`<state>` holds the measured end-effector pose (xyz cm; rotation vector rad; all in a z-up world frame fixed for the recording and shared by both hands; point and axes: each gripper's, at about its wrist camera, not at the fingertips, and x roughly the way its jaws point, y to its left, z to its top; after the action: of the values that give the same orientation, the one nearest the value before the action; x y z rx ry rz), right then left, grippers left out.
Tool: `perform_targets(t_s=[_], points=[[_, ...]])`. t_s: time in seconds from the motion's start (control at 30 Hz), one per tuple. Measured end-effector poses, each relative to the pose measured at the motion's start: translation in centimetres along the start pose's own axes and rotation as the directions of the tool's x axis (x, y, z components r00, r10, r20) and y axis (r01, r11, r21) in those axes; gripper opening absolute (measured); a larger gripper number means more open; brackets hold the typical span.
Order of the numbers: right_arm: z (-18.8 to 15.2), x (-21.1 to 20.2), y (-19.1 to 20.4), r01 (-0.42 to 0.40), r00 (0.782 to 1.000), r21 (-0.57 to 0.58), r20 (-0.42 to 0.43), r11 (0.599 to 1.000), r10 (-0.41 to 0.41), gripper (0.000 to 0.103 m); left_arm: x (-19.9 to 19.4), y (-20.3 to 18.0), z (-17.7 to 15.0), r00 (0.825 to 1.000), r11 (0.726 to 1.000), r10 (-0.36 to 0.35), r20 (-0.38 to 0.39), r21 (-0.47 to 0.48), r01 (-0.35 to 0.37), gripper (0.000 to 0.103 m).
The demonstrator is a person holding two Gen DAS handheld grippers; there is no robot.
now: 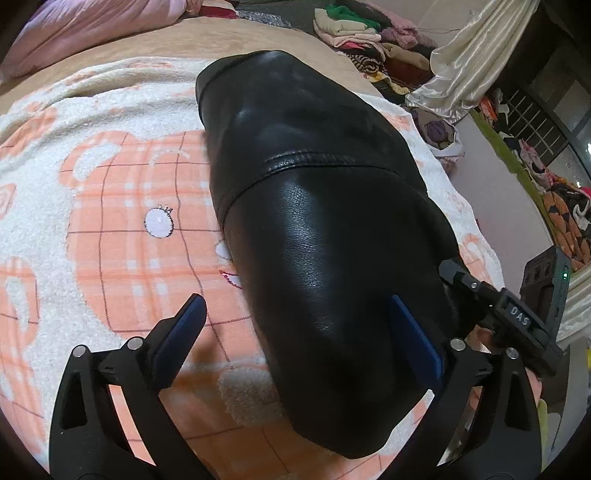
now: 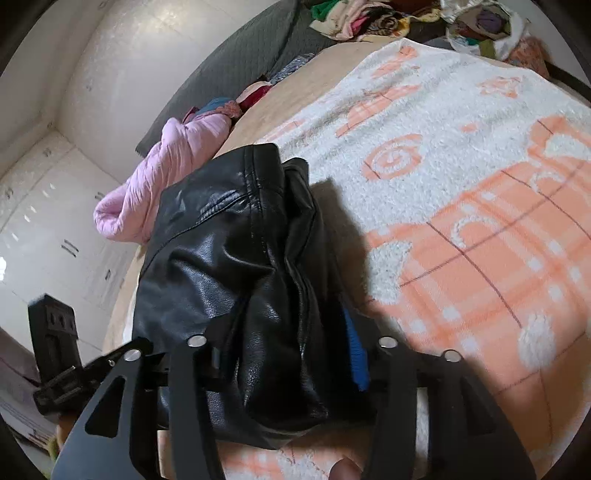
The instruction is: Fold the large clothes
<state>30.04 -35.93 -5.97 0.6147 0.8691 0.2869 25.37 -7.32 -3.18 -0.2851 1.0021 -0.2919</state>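
A black leather jacket [image 1: 314, 206] lies folded into a long bundle on an orange-and-white fleece blanket [image 1: 110, 221]. My left gripper [image 1: 295, 306] is open, its jaws set wide. The near end of the bundle lies between its blue-padded fingers [image 1: 192, 314]. The right gripper [image 1: 491, 295] touches the bundle's right edge in the left wrist view. In the right wrist view the jacket [image 2: 229, 258] fills the space between the right gripper's [image 2: 291, 332] fingers. A blue pad [image 2: 356, 350] presses its right side. The left finger is hidden behind leather.
The blanket [image 2: 461, 184] covers a beige bed. A pink quilted garment [image 2: 162, 173] lies at the bed's edge beside the jacket. Piles of clothes [image 1: 362, 33] and a cream curtain [image 1: 469, 62] stand beyond the bed. White cupboards [image 2: 44, 206] line the wall.
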Motion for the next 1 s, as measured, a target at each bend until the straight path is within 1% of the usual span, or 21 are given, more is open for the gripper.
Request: perform_targets(t_s=[0.03, 0.07, 0.1, 0.13, 0.17, 0.2, 0.27, 0.33, 0.47, 0.53, 0.6, 0.63, 0.67, 0.73, 0.77, 0.8, 0.83, 0.9, 0.93, 1.0], points=[[-0.1, 0.0, -0.3, 0.007, 1.0, 0.019, -0.006, 1.0, -0.007, 0.059, -0.1, 0.0, 0.0, 1.0, 1.0, 0.002, 0.001, 0.006, -0.002, 0.091], [-0.2, -0.2, -0.8, -0.003, 1.0, 0.035, -0.012, 0.999, 0.004, 0.06, 0.0, -0.1, 0.0, 1.0, 1.0, 0.004, 0.001, 0.011, -0.004, 0.091], [-0.4, 0.0, -1.3, -0.029, 0.999, 0.07, -0.027, 0.997, 0.031, 0.053, 0.0, -0.1, 0.0, 1.0, 1.0, 0.004, -0.002, 0.015, -0.004, 0.091], [-0.5, 0.3, -1.6, -0.049, 0.998, 0.094, -0.04, 0.994, 0.053, 0.05, 0.0, -0.1, 0.0, 1.0, 1.0, 0.005, -0.004, 0.019, -0.005, 0.091], [-0.8, 0.3, -1.5, -0.062, 0.997, 0.107, -0.047, 0.992, 0.067, 0.044, 0.0, -0.1, 0.0, 1.0, 1.0, 0.007, -0.006, 0.025, -0.006, 0.091], [-1.0, 0.0, -1.2, -0.057, 0.997, 0.097, -0.041, 0.994, 0.061, 0.04, 0.0, -0.1, 0.0, 1.0, 0.999, 0.012, -0.005, 0.036, -0.012, 0.092], [-1.7, -0.5, 0.0, -0.034, 0.999, 0.079, -0.028, 0.996, 0.036, 0.039, -0.2, 0.0, 0.0, 1.0, 0.998, 0.029, 0.002, 0.053, -0.029, 0.093], [-2.6, -1.0, 0.5, -0.035, 0.999, 0.094, -0.022, 0.995, 0.037, 0.039, -0.6, 0.2, -0.1, 0.999, 0.996, 0.045, 0.01, 0.071, -0.046, 0.093], [-4.8, -1.5, 2.0, -0.042, 0.999, 0.1, -0.009, 0.994, 0.043, 0.039, -1.3, 1.5, -0.2, 0.998, 0.996, 0.053, 0.017, 0.075, -0.054, 0.093], [-5.9, -1.8, 3.2, -0.021, 1.0, 0.067, 0.002, 0.998, 0.021, 0.039, -1.5, 2.0, -0.3, 0.998, 0.996, 0.055, 0.019, 0.073, -0.056, 0.093], [-6.2, -1.8, 3.7, 0.015, 0.999, 0.04, 0.028, 0.999, -0.016, 0.04, -1.3, 2.3, -0.5, 0.999, 0.997, 0.041, 0.012, 0.068, -0.042, 0.094], [-6.2, -1.8, 3.7, 0.019, 0.999, 0.041, 0.029, 0.999, -0.02, 0.041, -1.3, 2.5, -0.5, 0.999, 0.997, 0.035, 0.012, 0.061, -0.035, 0.094], [-6.1, -1.7, 3.6, 0.019, 0.999, 0.047, 0.028, 0.999, -0.02, 0.045, -1.3, 2.5, -0.5, 0.999, 0.998, 0.034, 0.013, 0.059, -0.035, 0.094], [-5.8, -1.9, 3.5, 0.032, 0.999, 0.047, 0.023, 0.998, -0.034, 0.06, -1.3, 2.6, -0.6, 0.999, 0.997, 0.036, 0.019, 0.06, -0.037, 0.095], [-5.7, -1.8, 3.5, 0.036, 0.999, 0.046, 0.013, 0.998, -0.037, 0.081, -1.5, 2.8, -0.7, 0.999, 0.998, 0.035, 0.021, 0.06, -0.037, 0.095], [-5.5, -1.8, 3.5, 0.032, 0.999, 0.046, 0.004, 0.998, -0.033, 0.088, -1.6, 2.9, -0.6, 0.999, 0.998, 0.035, 0.024, 0.059, -0.036, 0.095], [-5.2, -2.1, 3.5, 0.028, 1.0, 0.047, 0.009, 0.998, -0.028, 0.088, -1.7, 2.9, -0.7, 0.999, 0.998, 0.035, 0.026, 0.06, -0.036, 0.095], [-4.2, -3.4, 3.8, 0.026, 0.998, 0.029, 0.056, 0.999, -0.028, 0.092, -1.8, 3.1, -0.7, 0.999, 0.997, 0.036, 0.025, 0.065, -0.037, 0.095], [-3.3, -4.2, 4.1, 0.031, 0.995, 0.011, 0.096, 0.999, -0.032, 0.093, -1.8, 3.0, -0.8, 0.999, 0.997, 0.036, 0.026, 0.067, -0.037, 0.095], [-1.9, -4.8, 4.3, 0.037, 0.991, 0.001, 0.129, 0.999, -0.036, 0.094, -1.9, 2.9, -0.9, 0.999, 0.997, 0.038, 0.027, 0.071, -0.04, 0.095]])
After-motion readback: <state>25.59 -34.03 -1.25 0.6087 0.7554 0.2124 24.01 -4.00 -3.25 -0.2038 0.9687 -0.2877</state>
